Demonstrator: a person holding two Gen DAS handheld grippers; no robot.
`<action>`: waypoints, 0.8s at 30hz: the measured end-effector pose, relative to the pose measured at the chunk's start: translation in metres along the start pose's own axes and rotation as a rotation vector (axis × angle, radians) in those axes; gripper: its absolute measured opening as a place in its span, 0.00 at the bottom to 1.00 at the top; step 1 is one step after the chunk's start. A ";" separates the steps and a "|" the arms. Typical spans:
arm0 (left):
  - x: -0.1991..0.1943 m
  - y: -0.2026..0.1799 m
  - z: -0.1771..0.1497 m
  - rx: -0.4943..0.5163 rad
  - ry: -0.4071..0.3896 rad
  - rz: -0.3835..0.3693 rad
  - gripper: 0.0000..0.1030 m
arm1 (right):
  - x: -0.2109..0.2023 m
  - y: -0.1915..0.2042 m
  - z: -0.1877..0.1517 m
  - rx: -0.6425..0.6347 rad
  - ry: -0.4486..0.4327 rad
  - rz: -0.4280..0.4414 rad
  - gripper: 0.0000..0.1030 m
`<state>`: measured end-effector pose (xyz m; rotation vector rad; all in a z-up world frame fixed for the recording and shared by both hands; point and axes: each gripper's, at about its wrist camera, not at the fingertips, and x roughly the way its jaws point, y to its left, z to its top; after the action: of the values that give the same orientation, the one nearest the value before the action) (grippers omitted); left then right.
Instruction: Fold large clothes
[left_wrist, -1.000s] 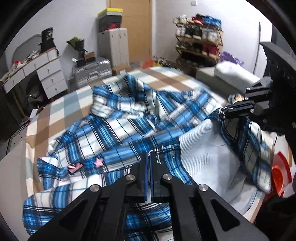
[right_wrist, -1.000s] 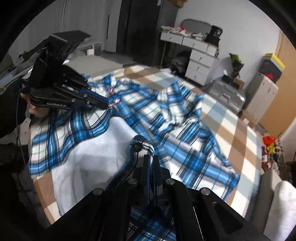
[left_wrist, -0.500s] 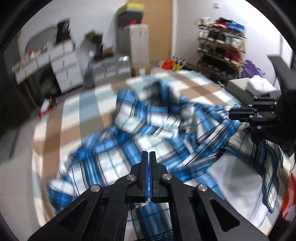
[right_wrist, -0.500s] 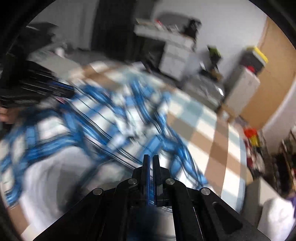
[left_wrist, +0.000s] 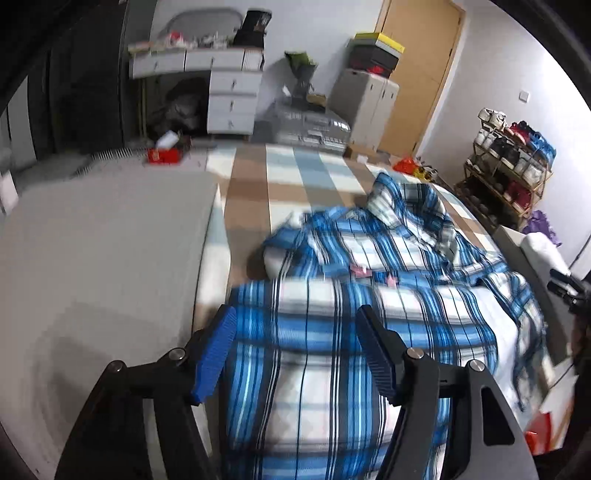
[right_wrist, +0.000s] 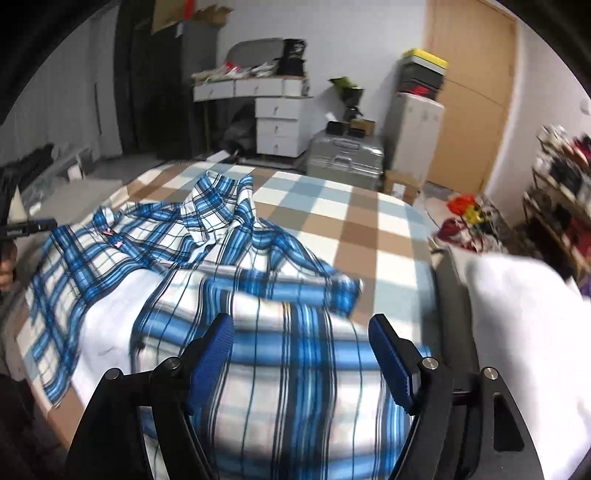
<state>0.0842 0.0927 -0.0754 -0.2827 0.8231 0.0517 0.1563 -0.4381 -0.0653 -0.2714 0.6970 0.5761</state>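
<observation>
Spreading done, fold next

Shirt lies on the checked bed, collar at 12 o'clock, both front panels flopped open with pale lining showing between. Plaid is rumpled, one flap bunched under each tool.

Left gripper: fingers wide, cloth passing beneath, nothing pinched. Right gripper: also wide, holding nothing.

Judgement: a laying-out step looks finished and the first fold not begun. Next move calls for a fresh pinch on a side edge or sleeve, then carrying it toward the middle.

Room: bare bed beyond the collar, 12 to 1 o'clock. Grey pad hems the left at 9; pillow crowds the right at 3. Bed edge sits near the hem.
</observation>
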 end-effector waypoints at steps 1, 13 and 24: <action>0.004 0.002 -0.001 -0.018 0.013 0.006 0.61 | -0.001 -0.002 -0.003 0.011 0.002 -0.012 0.75; -0.008 -0.005 -0.030 -0.024 -0.021 0.139 0.61 | -0.063 -0.034 -0.100 0.413 0.022 -0.097 0.75; -0.023 -0.009 -0.063 -0.077 -0.018 0.117 0.61 | -0.035 -0.061 -0.125 0.783 0.012 -0.015 0.75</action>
<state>0.0250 0.0688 -0.0968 -0.3063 0.8201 0.1962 0.1048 -0.5538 -0.1316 0.4487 0.8782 0.2526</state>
